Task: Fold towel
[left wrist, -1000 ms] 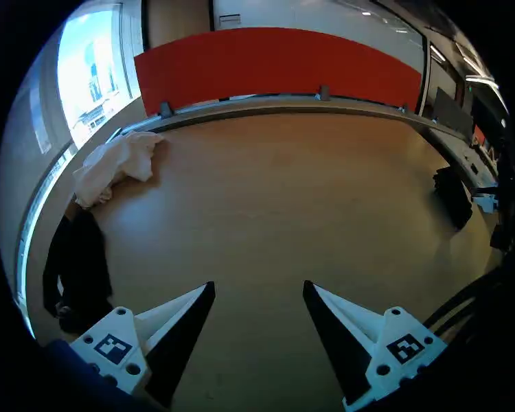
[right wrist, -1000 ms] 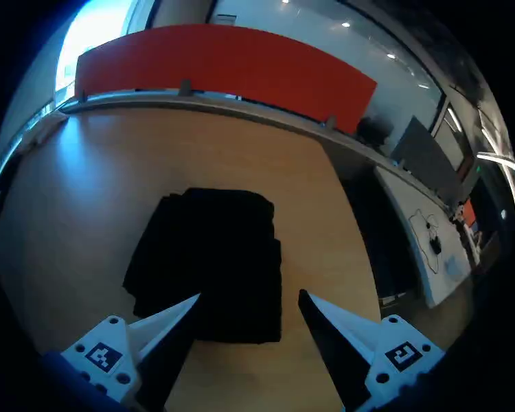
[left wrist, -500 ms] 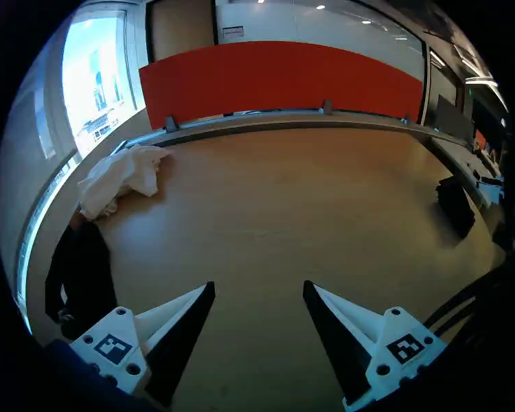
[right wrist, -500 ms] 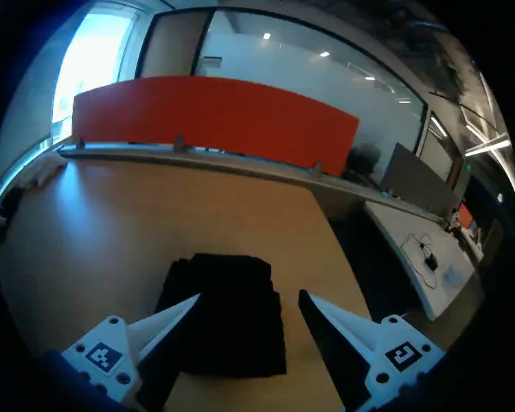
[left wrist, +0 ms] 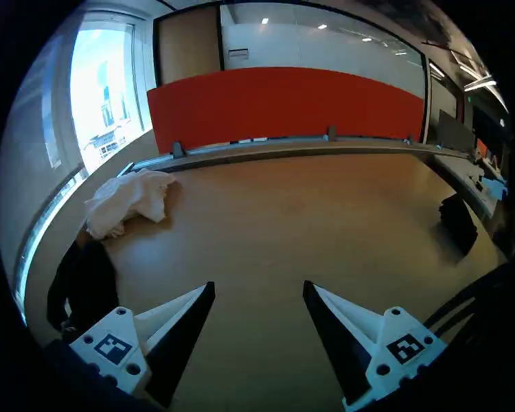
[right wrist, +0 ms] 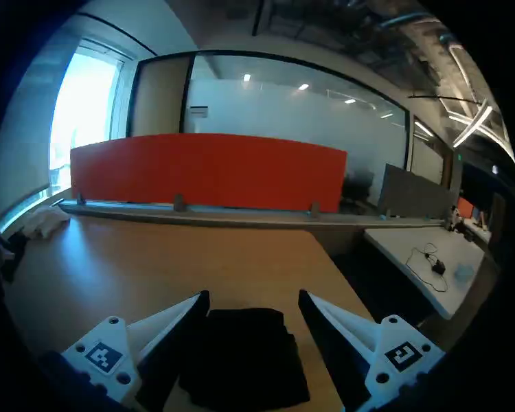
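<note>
Towel folding looks to be between pieces. The folded black towel (right wrist: 247, 357) lies flat by the bench's (right wrist: 154, 268) right edge, likely parked clear. The right hand-held gripper (right wrist: 252, 294) above it is released and empty, as is the left hand-held gripper (left wrist: 257, 283). A crumpled white towel (left wrist: 130, 201) sits near the far-left corner, with wide bare wood between.

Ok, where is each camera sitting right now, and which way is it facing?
Left gripper view: on the left gripper, above the wooden table, facing the red divider; its own open fingers show.
Right gripper view: on the right gripper, looking almost level at the divider, folded black towel below its open fingers.
Shared: table, divider, black towel, crumpled white towel.
</note>
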A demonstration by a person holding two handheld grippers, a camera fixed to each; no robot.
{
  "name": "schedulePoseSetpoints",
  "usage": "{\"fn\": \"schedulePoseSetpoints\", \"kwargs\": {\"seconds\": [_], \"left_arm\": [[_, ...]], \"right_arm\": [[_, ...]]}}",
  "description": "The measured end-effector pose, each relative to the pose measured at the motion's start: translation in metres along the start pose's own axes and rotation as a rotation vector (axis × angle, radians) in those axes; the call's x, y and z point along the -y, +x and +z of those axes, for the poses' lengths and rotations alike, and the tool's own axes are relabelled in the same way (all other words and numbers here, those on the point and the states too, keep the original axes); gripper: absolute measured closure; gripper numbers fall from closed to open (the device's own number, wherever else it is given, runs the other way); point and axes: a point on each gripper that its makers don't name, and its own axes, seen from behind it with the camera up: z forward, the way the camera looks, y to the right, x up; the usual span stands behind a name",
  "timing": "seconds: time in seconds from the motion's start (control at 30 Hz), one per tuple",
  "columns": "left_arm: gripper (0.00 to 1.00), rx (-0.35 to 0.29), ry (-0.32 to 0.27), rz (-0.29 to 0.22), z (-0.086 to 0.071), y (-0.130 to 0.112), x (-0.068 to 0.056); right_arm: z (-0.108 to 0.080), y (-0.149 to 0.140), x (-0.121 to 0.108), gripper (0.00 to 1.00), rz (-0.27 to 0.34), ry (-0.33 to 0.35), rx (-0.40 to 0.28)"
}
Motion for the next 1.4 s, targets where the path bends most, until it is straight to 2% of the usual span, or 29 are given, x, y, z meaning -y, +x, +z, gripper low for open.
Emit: {"fn": "schedulePoseSetpoints", "kwargs": {"seconds": [0.27,0.67,0.97,1.4], "left_arm": [[0.05,-0.093,0.015,-0.022,-0.001,0.023,0.004],[0.05,-0.182,0.065,-0.038,-0.003,0.048,0.021],[0.05,-0.277,0.091,-0.064,-0.010,0.077,0.035],[0.05,-0.352,0.094,-0.100,-0.015,0.098,0.051]], "right_arm": [[0.003,0.019,0.009,0.00,0.011,0.011,-0.050],[0.005,0.046,0.023,0.00,0.043,0.017,-0.125],[0.002,0.071,0.052,0.00,0.037,0.040,-0.183],[0.006,0.090,0.119,0.00,0.034,0.107,-0.215]]}}
